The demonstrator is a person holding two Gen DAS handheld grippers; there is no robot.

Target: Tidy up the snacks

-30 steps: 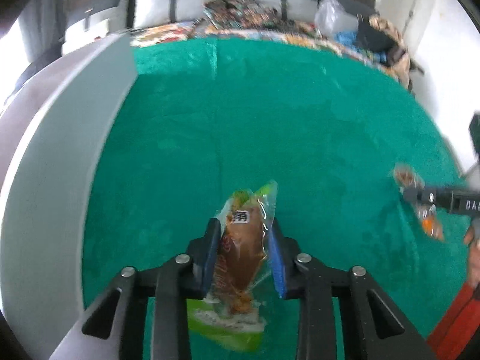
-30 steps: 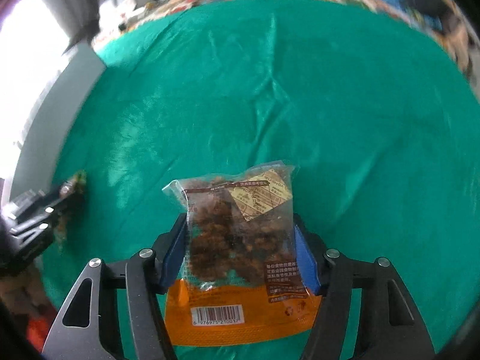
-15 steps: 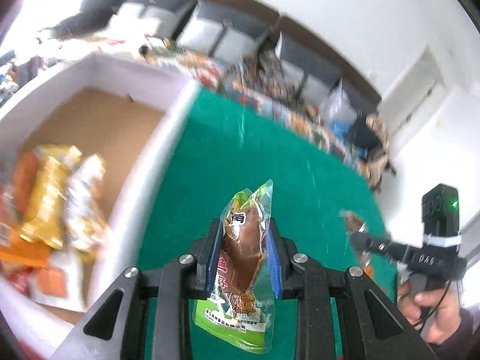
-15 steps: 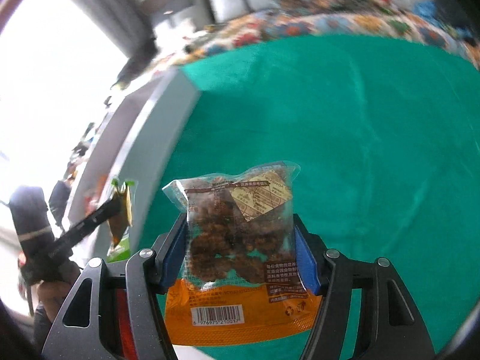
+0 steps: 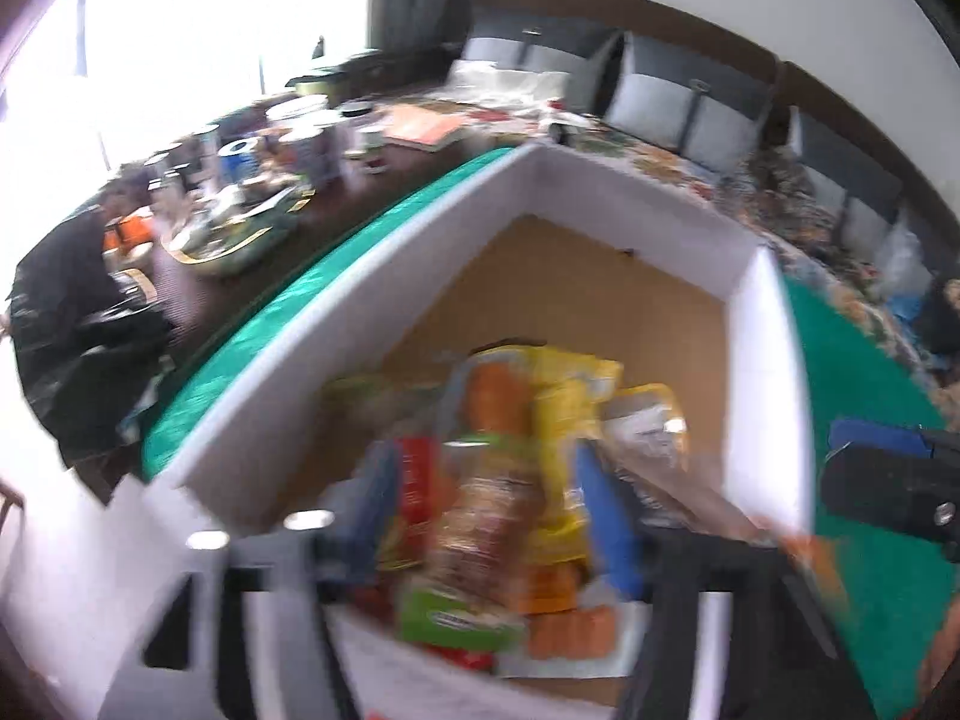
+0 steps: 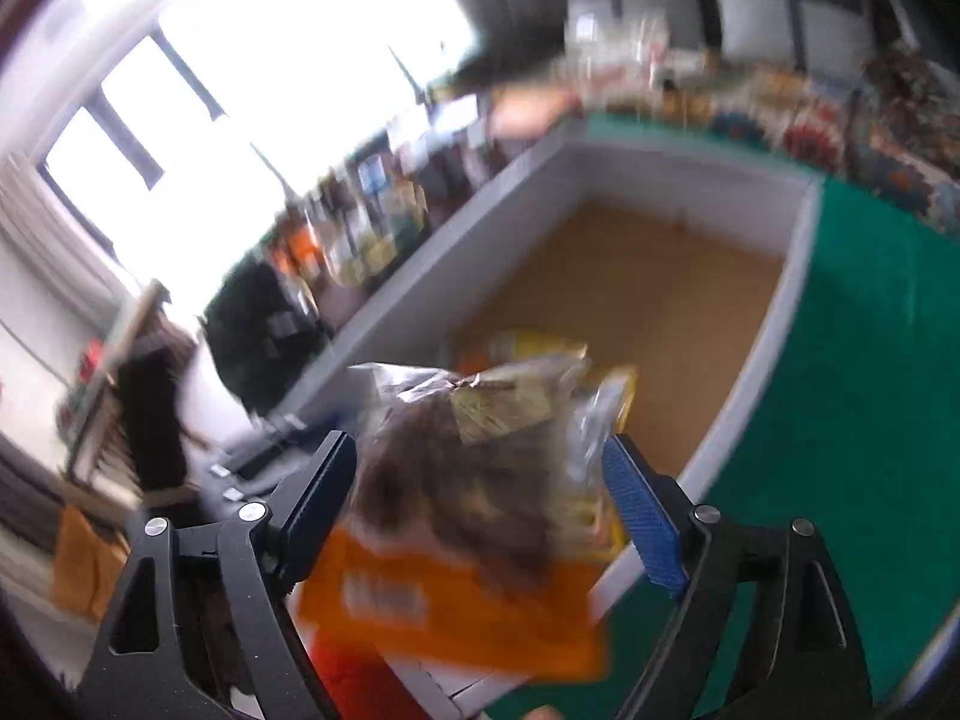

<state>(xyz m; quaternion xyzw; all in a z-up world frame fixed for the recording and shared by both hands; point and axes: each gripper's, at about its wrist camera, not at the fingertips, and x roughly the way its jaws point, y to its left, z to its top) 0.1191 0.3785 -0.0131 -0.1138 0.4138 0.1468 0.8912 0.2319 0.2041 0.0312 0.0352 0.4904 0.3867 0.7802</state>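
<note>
My left gripper [image 5: 489, 516] hangs over the white box [image 5: 762, 360], and its jaws are opening. A blurred green and brown snack packet [image 5: 474, 540] sits loose between its blue pads [image 5: 372, 510], above several packets lying in the box. My right gripper [image 6: 480, 498] is over the box's near corner, and its jaws are opening too. The orange packet of brown snacks [image 6: 456, 510] lies between those pads [image 6: 642, 516] with gaps at the sides. The right gripper [image 5: 888, 480] also shows at the edge of the left wrist view.
The box [image 6: 774, 324] stands on green cloth [image 6: 870, 330] and much of its brown floor [image 6: 630, 294] is bare. Beyond it a dark table [image 5: 270, 180] holds several cans and dishes. A person in dark clothes [image 5: 72, 300] is at far left. Grey chairs [image 5: 660, 96] line the back wall.
Both grippers swung left from above the green cloth to above the white box. Their jaws have widened, and both packets now sit loose between the pads instead of being clamped.
</note>
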